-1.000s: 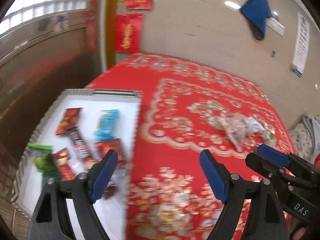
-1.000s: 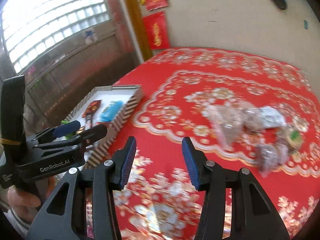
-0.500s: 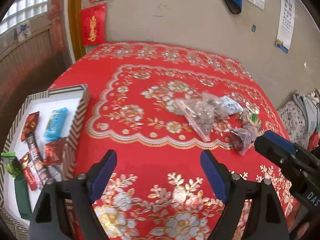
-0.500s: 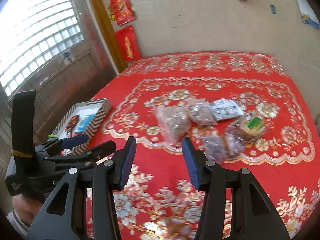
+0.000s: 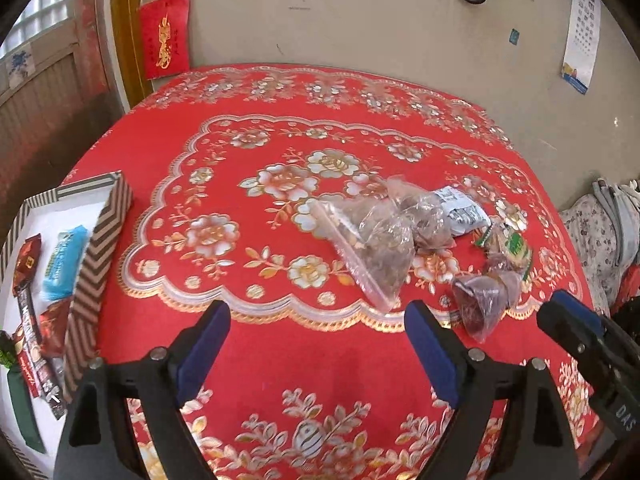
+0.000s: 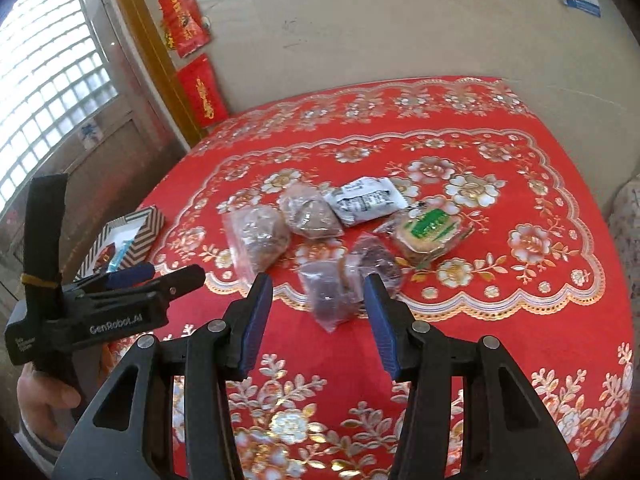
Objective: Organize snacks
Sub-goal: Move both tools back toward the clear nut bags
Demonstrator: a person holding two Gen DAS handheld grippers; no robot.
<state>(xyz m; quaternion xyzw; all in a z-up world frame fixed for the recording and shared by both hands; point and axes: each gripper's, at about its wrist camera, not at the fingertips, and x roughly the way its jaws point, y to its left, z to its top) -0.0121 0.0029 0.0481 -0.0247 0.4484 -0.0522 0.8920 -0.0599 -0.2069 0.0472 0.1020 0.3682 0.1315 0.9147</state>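
A pile of snack bags lies on the red flowered tablecloth (image 5: 320, 360): a clear zip bag (image 5: 372, 248) (image 6: 258, 236), a white packet (image 5: 464, 210) (image 6: 366, 200), a green-labelled cake packet (image 5: 512, 246) (image 6: 428, 230) and a dark purple bag (image 5: 480, 304) (image 6: 328, 292). My left gripper (image 5: 316, 320) hovers short of the pile, its jaws opening with nothing between them. My right gripper (image 6: 318, 292) is half open above the cloth. The purple bag shows beyond the gap between its pads, and they do not touch it. The striped box (image 5: 100, 248) (image 6: 144, 232) at left holds several packets, among them a blue one (image 5: 64, 260).
The table's far edge meets a beige wall with red paper hangings (image 5: 166, 36). A window (image 6: 48, 80) is at the left. Patterned fabric (image 5: 596, 240) lies off the table's right edge. A hand (image 6: 44, 392) grips the left tool's handle.
Both views have swung right, away from the striped box and toward the snack pile, which now sits nearer and more central. The left jaws stand a little wider.
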